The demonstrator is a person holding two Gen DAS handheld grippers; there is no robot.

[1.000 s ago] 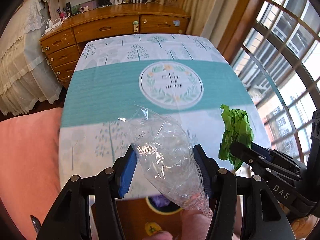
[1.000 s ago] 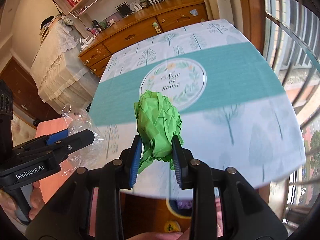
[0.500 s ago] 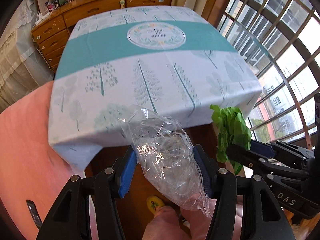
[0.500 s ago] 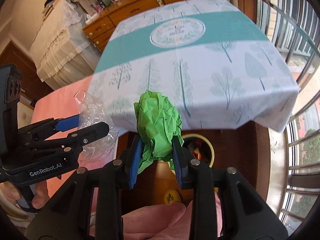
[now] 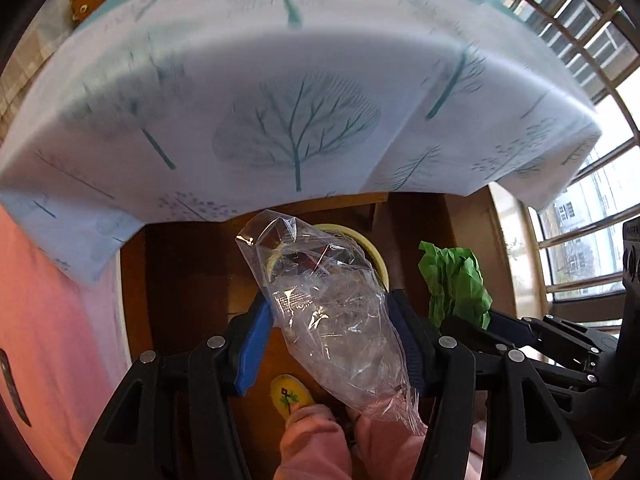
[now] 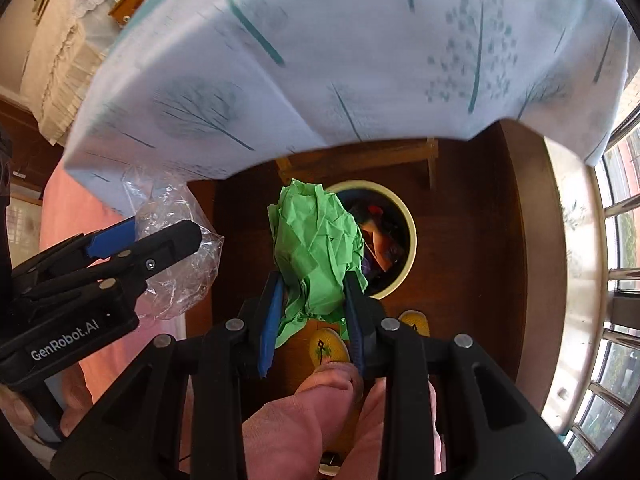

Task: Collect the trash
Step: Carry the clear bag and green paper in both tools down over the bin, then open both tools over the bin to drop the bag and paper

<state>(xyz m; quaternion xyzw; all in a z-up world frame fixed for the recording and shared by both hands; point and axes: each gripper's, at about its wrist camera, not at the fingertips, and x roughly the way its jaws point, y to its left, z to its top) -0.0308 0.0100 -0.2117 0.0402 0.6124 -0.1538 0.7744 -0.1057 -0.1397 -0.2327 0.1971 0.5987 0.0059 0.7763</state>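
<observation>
My left gripper [image 5: 330, 316] is shut on a crumpled clear plastic bag [image 5: 328, 304], which also shows in the right wrist view [image 6: 176, 252]. My right gripper [image 6: 312, 292] is shut on a crumpled green paper ball [image 6: 316, 252], seen at the right in the left wrist view [image 5: 454, 280]. Both are held in the air below the table edge, above a round cream-rimmed trash bin [image 6: 408, 232] on the dark wooden floor. The bin holds several pieces of trash. In the left wrist view the bin's rim [image 5: 378, 258] is mostly hidden behind the bag.
The tree-print tablecloth [image 5: 296, 80] hangs over the table edge just above the bin. The person's pink-trousered legs and yellow slippers [image 6: 326, 346] are below the grippers. A pink cushion [image 5: 48, 320] lies at the left, window bars [image 6: 616, 288] at the right.
Both grippers have dropped from above the tabletop to below its edge and tilted down. The bin and floor have come into view. Both still hold their trash.
</observation>
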